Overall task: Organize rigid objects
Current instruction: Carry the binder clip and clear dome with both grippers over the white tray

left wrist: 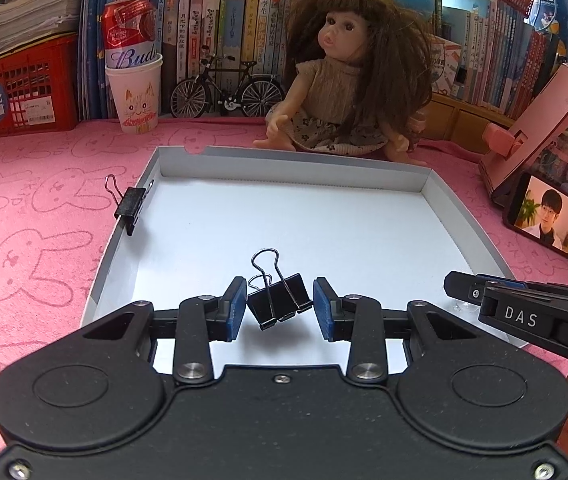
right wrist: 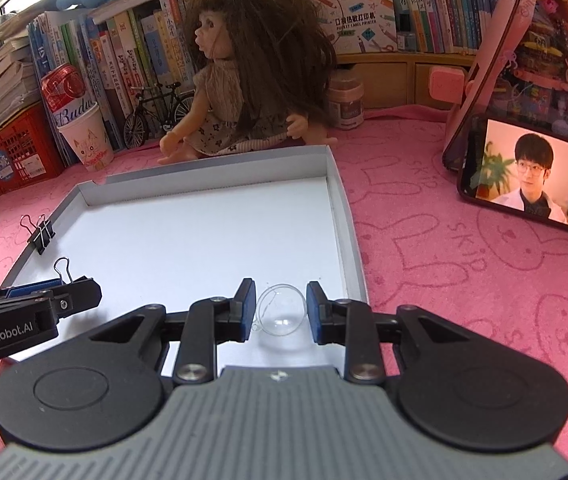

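Binder clip (left wrist: 279,300) sits pinched in the left gripper (left wrist: 279,306) above the white tray (left wrist: 460,216); the right gripper (right wrist: 279,310) holds a clear dome (right wrist: 281,314). Another clip (left wrist: 131,208) already grips the tray's left wall, so both carried pieces probably remain to be placed.

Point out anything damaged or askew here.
The beer can stuck in the paper cup is dented and leaning. One binder clip sits clamped on the tray left wall.

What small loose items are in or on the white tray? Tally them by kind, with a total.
Black binder clips: 2, one held between the left gripper's pads, one clipped on the tray's left wall
Clear plastic domes: 1, between the right gripper's pads
Total: 3
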Action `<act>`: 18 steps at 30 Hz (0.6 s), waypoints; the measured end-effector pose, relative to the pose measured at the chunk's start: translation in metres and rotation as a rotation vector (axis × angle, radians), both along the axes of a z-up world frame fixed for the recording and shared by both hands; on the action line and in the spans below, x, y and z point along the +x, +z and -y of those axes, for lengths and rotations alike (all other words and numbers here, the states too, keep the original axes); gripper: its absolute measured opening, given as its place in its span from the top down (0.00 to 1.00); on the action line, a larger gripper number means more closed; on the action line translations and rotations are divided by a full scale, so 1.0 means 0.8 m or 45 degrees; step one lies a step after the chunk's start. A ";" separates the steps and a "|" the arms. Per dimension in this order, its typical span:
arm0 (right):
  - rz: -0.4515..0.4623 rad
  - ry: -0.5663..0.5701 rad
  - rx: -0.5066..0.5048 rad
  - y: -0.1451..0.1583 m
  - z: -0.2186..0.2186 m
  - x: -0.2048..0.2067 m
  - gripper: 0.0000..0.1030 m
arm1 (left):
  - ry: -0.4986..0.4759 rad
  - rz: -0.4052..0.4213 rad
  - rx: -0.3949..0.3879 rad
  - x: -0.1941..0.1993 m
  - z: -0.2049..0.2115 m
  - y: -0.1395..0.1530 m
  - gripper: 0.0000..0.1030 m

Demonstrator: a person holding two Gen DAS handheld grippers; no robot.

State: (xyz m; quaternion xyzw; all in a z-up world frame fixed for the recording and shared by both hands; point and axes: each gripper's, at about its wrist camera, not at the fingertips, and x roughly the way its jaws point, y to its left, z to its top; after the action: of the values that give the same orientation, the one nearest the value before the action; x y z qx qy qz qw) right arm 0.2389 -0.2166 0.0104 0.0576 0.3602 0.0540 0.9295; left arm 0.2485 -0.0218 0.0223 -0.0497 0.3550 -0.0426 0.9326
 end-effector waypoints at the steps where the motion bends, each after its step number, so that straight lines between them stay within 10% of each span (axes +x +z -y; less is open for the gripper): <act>1: -0.006 0.000 -0.002 -0.001 0.000 0.001 0.69 | -0.002 -0.003 0.004 0.000 0.001 -0.001 0.67; 18: -0.014 0.032 -0.049 -0.004 -0.009 0.003 0.63 | 0.005 -0.035 0.021 0.006 0.005 -0.011 0.66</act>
State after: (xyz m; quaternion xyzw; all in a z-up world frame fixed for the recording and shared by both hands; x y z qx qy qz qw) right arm 0.2411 -0.2098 0.0073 0.0355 0.3669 0.0585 0.9277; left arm 0.2530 -0.0257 0.0136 -0.0433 0.3682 -0.0370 0.9280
